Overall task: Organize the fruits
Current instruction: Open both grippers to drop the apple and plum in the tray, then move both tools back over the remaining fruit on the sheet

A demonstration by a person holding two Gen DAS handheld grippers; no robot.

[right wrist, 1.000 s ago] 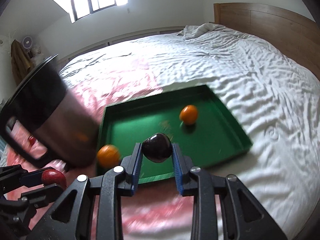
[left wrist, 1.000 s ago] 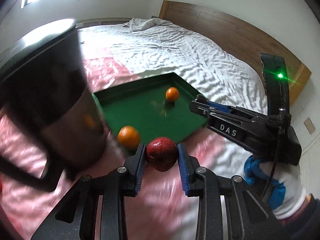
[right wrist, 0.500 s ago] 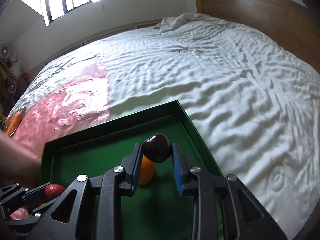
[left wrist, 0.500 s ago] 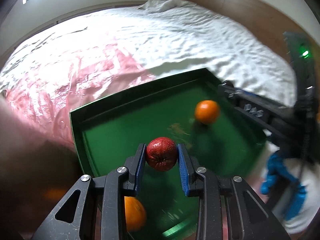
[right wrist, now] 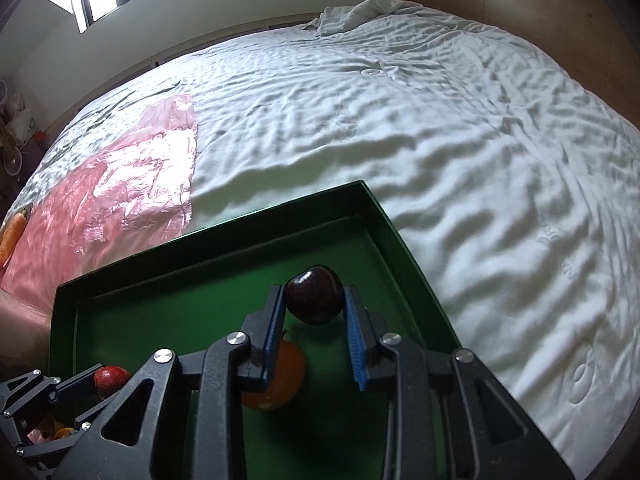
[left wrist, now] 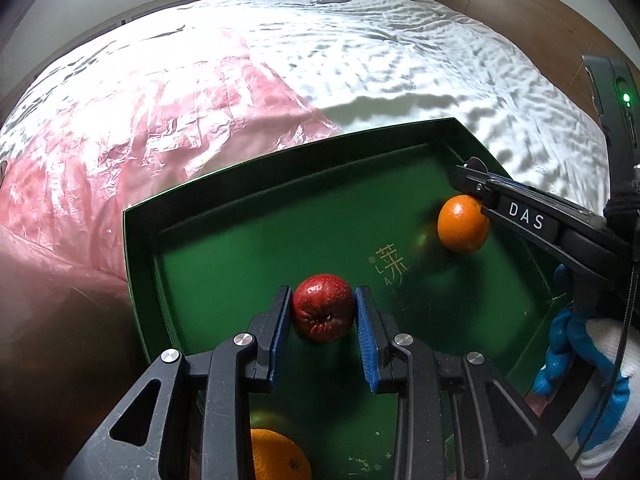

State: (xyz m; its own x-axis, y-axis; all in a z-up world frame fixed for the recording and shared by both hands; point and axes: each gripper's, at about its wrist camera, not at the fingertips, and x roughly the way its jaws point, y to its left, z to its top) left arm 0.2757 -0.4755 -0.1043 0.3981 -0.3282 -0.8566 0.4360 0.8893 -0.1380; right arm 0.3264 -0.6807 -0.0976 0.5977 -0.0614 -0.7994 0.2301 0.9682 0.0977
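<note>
Both grippers angled downward, side by side

Left gripper (left wrist: 323, 316) and right gripper (right wrist: 314, 312) each stand nearly closed, pads clamping.

We see one orange (left wrist: 276, 456) cut off by the bottom edge behind the left claw's frame. Another orange (right wrist: 286, 380) sits half hidden behind the right claw's finger. A carrot (right wrist: 11, 236) is clipped at the left edge.

Bed (right wrist: 440, 128) with a wooden headboard (right wrist: 520, 4), wearing a rumpled white quilt. Pink plastic sheet (left wrist: 140, 128) lying spread over its left part, a carrot (right wrist: 11, 236) resting at that sheet's far left edge. Green tray (left wrist: 138, 264) sitting directly on the bedding, overlapping the pink sheet's near edge.
</note>
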